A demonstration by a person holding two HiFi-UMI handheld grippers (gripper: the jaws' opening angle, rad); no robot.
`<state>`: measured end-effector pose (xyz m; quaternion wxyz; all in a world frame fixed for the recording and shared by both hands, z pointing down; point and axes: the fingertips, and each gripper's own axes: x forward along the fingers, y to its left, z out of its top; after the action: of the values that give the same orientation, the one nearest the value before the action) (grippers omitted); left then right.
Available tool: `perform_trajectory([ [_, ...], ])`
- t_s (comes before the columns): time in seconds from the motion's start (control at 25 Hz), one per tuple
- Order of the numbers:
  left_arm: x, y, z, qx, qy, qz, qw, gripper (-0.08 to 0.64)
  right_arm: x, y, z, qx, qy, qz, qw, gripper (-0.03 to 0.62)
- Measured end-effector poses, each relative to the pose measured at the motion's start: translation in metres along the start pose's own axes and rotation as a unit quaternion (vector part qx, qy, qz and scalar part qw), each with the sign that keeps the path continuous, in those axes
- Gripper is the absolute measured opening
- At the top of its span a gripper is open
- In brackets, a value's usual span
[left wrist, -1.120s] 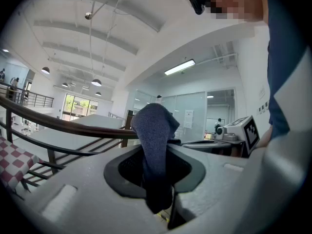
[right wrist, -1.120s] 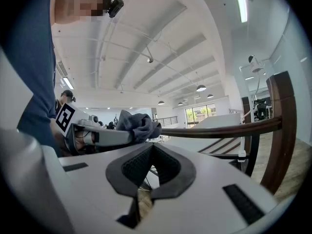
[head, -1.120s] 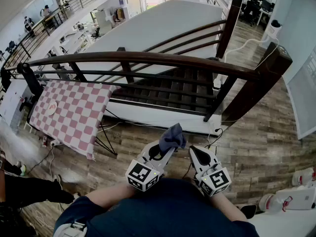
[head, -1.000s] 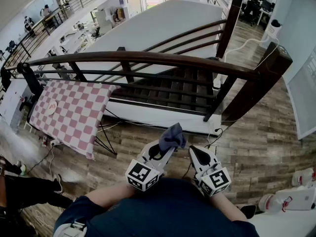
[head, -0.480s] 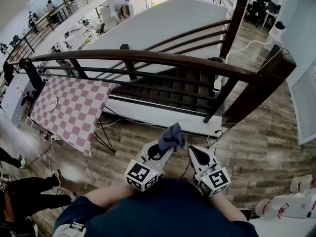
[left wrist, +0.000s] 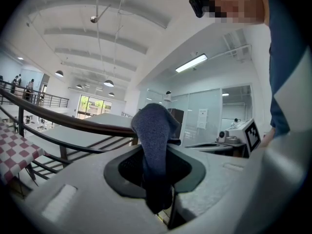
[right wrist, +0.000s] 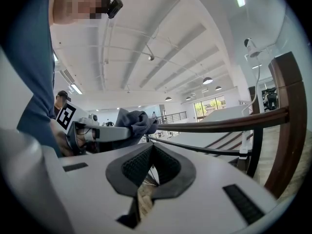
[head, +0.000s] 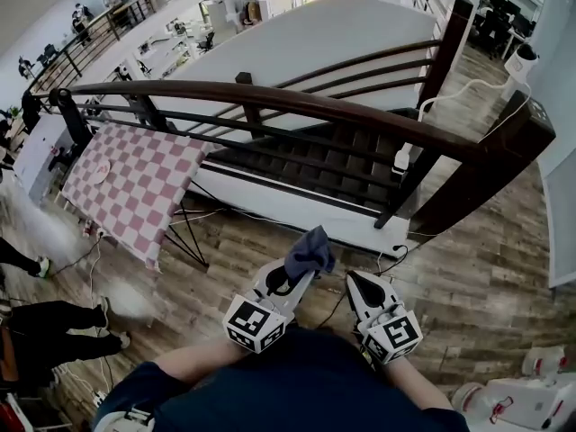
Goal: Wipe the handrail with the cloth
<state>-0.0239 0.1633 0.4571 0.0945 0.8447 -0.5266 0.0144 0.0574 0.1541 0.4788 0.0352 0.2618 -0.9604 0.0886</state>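
Observation:
A dark wooden handrail (head: pixel 297 104) runs across the head view above a stairwell, ending at a thick post (head: pixel 490 165). My left gripper (head: pixel 297 275) is shut on a blue-grey cloth (head: pixel 309 250), which bunches up past the jaw tips; the cloth (left wrist: pixel 153 145) fills the middle of the left gripper view. My right gripper (head: pixel 357 284) sits beside it, shut with nothing between its jaws. Both are held low near the person's body, well short of the rail. The handrail (right wrist: pixel 229 122) shows in the right gripper view, and the cloth (right wrist: pixel 131 121) shows at its left.
A folding table with a red-and-white checked cover (head: pixel 135 183) stands at the left below the rail. Cables (head: pixel 225 214) trail over the wooden floor. A white machine (head: pixel 504 403) sits at the bottom right. People's legs (head: pixel 54 322) are at the left edge.
The head view has shifted, so the rail and checked table sit slightly further right and lower in the picture. A person at the left edge has walked. Both grippers hold the same pose.

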Motion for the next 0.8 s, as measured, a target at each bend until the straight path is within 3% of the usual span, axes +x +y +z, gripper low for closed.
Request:
perform_trajectory([
  [0.32, 0.038, 0.042, 0.016, 0.004, -0.010, -0.005, 0.9999, 0.092, 0.033, -0.033, 0.008, -0.013, 0.014, -0.008, 1.000, 0.011],
  [0.8, 0.134, 0.216, 0.071, 0.005, -0.025, -0.056, 0.9981, 0.091, 0.211, -0.096, 0.047, -0.018, 0.027, -0.054, 0.998, 0.011],
])
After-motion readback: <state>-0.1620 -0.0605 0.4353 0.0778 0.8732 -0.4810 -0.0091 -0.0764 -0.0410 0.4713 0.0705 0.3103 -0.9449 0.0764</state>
